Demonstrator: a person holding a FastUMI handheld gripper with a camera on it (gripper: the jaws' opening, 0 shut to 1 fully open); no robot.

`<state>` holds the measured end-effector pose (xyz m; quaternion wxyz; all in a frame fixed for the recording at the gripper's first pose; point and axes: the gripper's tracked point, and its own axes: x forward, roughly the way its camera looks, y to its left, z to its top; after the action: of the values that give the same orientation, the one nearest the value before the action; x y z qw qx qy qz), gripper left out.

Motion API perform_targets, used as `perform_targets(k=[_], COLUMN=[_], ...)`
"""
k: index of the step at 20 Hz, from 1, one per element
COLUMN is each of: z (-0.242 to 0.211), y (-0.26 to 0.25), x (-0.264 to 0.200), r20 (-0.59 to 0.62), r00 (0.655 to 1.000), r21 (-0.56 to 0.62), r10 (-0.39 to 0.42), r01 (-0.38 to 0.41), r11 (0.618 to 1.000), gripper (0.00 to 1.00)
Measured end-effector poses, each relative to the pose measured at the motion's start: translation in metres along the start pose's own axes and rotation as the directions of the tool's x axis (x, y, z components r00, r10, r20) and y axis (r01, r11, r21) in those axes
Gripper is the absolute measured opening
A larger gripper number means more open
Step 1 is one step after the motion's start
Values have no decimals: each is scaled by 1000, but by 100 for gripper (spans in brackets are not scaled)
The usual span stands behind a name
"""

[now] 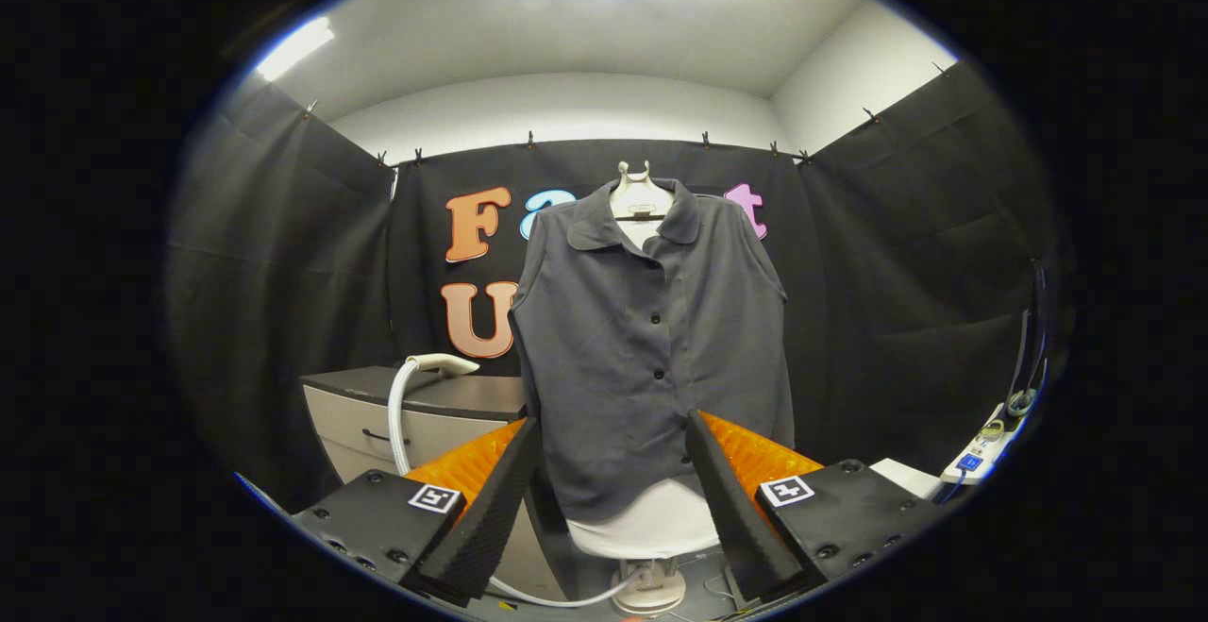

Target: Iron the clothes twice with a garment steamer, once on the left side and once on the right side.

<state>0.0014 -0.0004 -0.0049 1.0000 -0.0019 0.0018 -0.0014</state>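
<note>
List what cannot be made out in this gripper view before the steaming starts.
- Steamer base: partly hidden by the gripper, whose open fingers hold nothing.
- Steamer head on the cabinet: its nozzle face is turned away.
- Hose: its lower run passes behind the gripper body.
- Grey shirt: its back is hidden and its lower corners are covered by the fingers.
- Power strip: too small to read the switch state.

Grey buttoned shirt (pixel 651 339) hangs upright; steamer head (pixel 442 364), seemingly idle, beside it.
</note>
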Motion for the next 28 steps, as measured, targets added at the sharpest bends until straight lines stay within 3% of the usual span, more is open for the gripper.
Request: perform_targets(k=[19,28], z=[-17,-8], y=[-23,21], x=[4,21], r20=[-47,-49], r00=[995,999], r21=[27,36], r10=[-83,8], r01=[85,-6], r11=[996,999], gripper=[99,98])
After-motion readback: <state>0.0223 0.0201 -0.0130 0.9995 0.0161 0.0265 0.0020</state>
